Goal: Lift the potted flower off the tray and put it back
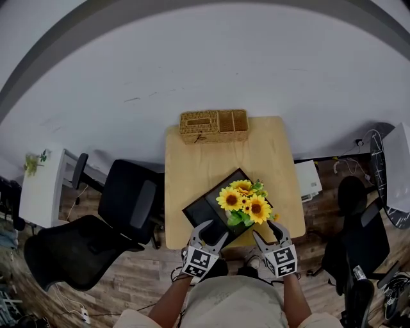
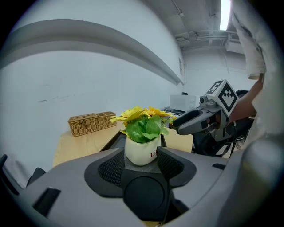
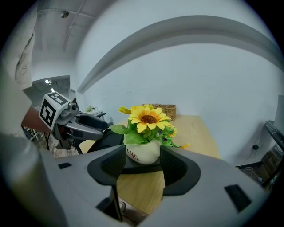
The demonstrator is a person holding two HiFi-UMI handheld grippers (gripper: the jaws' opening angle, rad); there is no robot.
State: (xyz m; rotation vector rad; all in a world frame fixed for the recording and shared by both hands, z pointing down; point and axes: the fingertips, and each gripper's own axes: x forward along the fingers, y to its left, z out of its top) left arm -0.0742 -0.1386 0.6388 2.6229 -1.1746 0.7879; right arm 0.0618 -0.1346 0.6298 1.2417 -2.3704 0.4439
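Both wide open and empty, left gripper (image 1: 211, 232) and right gripper (image 1: 267, 230) just short of potted flower (image 1: 244, 204) on tray (image 1: 202, 208) at lower centre. Looks barely begun: lift and return pending.

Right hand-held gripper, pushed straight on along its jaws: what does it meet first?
Probably the potted flower: its white pot sits centred between the open jaws, on the tray. Depth is unclear.

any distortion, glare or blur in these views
Head view: strong fisheye, straight lines bow into arcs, though the table stays sharp. Left gripper view: a ceiling light glares at top right, and the corners are black. Right gripper view: even light, the flower crisp, the same dark corners.
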